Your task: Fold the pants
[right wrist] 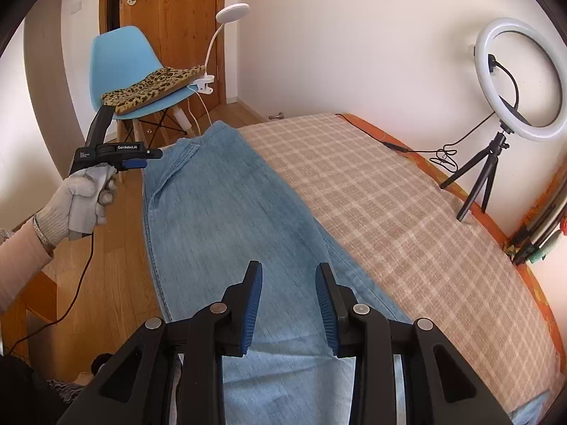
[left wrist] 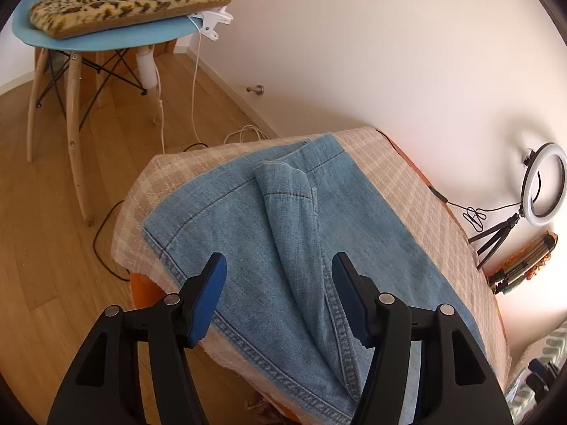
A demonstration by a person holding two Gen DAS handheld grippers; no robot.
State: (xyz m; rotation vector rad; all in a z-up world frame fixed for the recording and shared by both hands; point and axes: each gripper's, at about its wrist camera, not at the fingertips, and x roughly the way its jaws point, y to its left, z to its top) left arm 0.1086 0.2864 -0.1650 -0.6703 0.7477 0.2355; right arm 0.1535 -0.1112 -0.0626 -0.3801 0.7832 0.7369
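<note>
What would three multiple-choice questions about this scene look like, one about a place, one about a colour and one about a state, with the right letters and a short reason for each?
1. Where does the leopard-print cushion lie?
A. on the blue chair
B. on the floor
C. on the bed

2. What colour are the pants?
A. black
B. light blue
C. red

3. How does the right gripper stand?
A. shut on the pants
B. shut on a cable
C. open, holding nothing

Answers:
1. A, since the leopard-print cushion rests on the seat of the blue chair.
2. B, since the pants spread on the checked bed cover are light blue denim.
3. C, since the right gripper has its blue pads apart above the cloth, with nothing between them.
</note>
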